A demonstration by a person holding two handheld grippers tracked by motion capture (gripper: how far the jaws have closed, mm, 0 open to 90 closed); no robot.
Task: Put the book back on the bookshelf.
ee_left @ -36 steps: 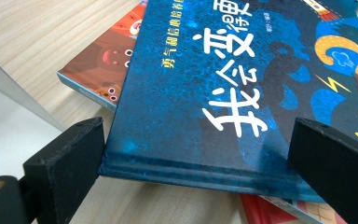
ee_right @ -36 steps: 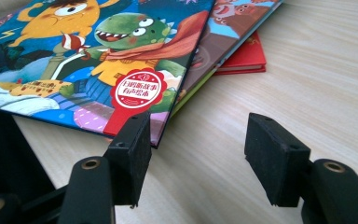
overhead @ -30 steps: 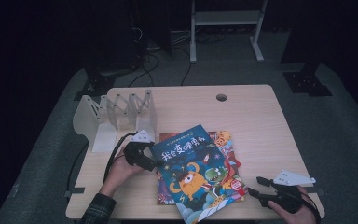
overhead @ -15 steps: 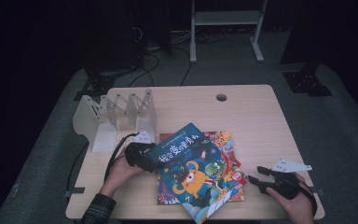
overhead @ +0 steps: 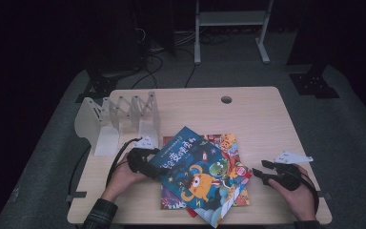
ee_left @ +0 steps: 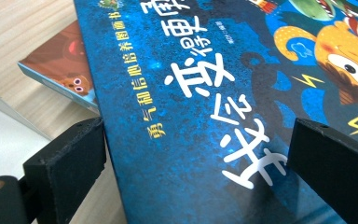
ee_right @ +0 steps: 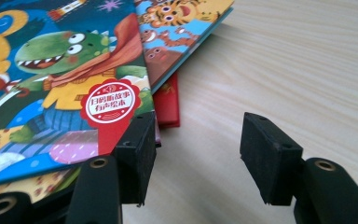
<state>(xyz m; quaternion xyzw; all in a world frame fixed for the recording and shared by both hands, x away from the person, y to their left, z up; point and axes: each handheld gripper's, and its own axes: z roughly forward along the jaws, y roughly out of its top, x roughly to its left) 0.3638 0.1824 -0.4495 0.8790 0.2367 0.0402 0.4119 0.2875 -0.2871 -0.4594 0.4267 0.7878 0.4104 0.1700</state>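
The blue picture book [overhead: 198,179] lies on top of a loose, fanned pile of other picture books [overhead: 228,148] near the front edge of the wooden surface [overhead: 257,119], tilted across them so its corners overhang the ones beneath. The left gripper [overhead: 145,164] is at the book's left edge; in the left gripper view its fingers [ee_left: 65,161] stand wide on either side of that edge, one below on the wood side and one over the cover, and they look parted rather than pressing, so I judge no firm hold yet. The right gripper [overhead: 262,172] sits just off the pile's right side with its fingers [ee_right: 270,154] apart over bare wood; they have just been closing a little with nothing between them, one finger just beside the cover's edge. The main risk, as I see it, is a one-sided pinch: if the left fingers close on only the thin margin of the cover, the glossy book may slide out or fan open when lifted. The lower finger may also catch the book underneath and drag the whole pile. The white folding book rack [overhead: 119,121] stands behind the left hand, near enough to be knocked by a swinging book.
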